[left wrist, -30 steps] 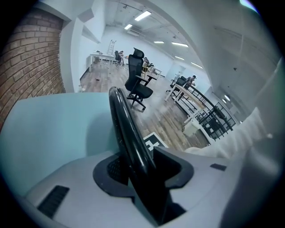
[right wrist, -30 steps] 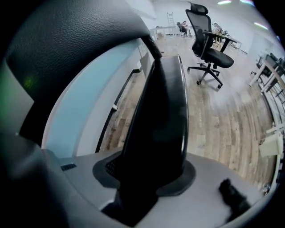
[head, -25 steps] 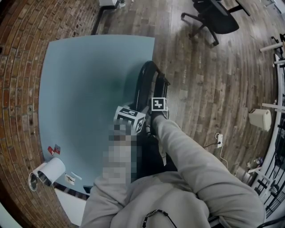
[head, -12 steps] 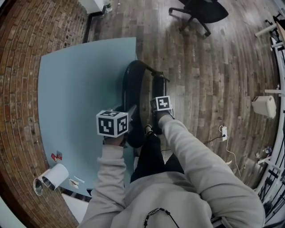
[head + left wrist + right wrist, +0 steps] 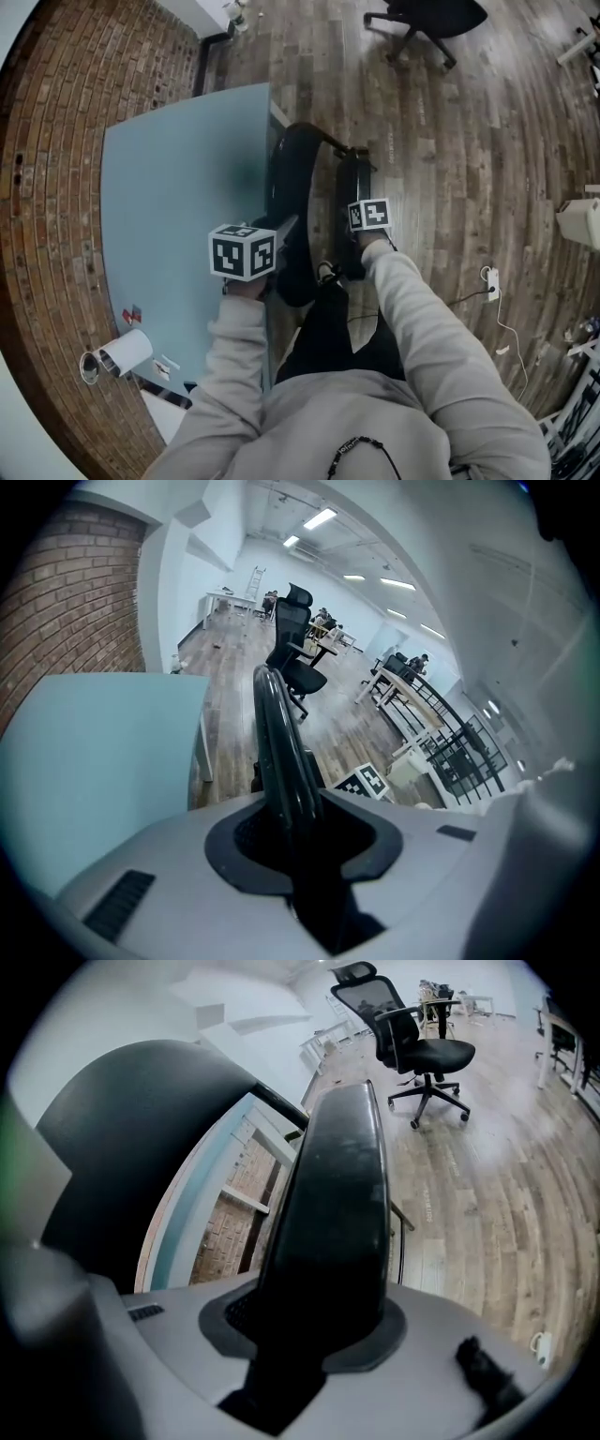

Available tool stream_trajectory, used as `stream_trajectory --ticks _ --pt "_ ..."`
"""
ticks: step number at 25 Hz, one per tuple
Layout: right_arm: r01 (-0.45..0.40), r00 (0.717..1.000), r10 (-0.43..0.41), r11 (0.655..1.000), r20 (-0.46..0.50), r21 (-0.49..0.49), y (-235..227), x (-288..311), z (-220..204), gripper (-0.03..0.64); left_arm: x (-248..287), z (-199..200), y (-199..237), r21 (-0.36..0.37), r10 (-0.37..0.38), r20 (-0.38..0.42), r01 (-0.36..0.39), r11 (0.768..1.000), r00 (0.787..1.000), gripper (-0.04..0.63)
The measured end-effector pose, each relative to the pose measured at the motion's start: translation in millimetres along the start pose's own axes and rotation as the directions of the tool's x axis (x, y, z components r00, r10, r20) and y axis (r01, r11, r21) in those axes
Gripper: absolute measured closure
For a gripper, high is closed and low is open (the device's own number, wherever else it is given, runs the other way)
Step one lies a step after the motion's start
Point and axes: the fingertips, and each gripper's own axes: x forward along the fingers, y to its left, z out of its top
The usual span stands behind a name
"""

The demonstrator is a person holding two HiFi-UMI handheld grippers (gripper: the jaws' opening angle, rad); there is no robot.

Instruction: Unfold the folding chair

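Observation:
The black folding chair [image 5: 292, 173] stands between the light blue table and me, its two halves spread a little apart. My left gripper [image 5: 279, 242] is shut on the chair's thin black frame tube [image 5: 277, 738], which runs up out of the jaws in the left gripper view. My right gripper [image 5: 351, 247] is shut on the wide black seat panel [image 5: 339, 1180], which fills the middle of the right gripper view. The chair's rounded dark back half [image 5: 131, 1147] looms at that view's left. Both marker cubes face up in the head view.
A light blue table [image 5: 178, 187] lies at the left against a brick wall [image 5: 56, 141], with a white roll [image 5: 122, 354] at its near corner. A black office chair [image 5: 427, 19] stands on the wood floor ahead. A power strip [image 5: 489, 279] with cable lies at right.
The two grippers have drawn apart, left one leftward and right one rightward, and the gap between the chair's two halves has widened. The whole scene has shifted slightly in the head view.

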Motion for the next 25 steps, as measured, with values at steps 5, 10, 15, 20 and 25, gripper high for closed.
stream_trajectory --ticks 5,10,15,20,25 --pt "-0.104 0.995 0.104 0.994 0.003 0.027 -48 -26 -9 0.483 17 -2 -23 -0.036 0.009 0.002 -0.009 0.999 1.0 0.502" --pt "-0.243 0.969 0.245 0.966 -0.02 0.085 -104 -49 -22 0.492 32 -10 -44 -0.066 0.011 0.004 -0.011 0.998 1.0 0.505" --pt "-0.345 0.938 0.345 0.931 0.019 0.118 -144 -67 -31 0.497 48 -10 -62 -0.07 -0.001 0.004 0.002 0.998 1.0 0.507" --pt "-0.478 0.878 0.471 0.87 0.083 0.119 -199 -80 -45 0.497 68 -17 -71 -0.096 -0.019 -0.001 0.019 0.995 1.0 0.512" --pt "-0.593 0.805 0.58 0.797 0.125 0.115 -255 -90 -58 0.497 96 -23 -83 -0.094 -0.043 -0.033 0.04 0.995 0.999 0.516"
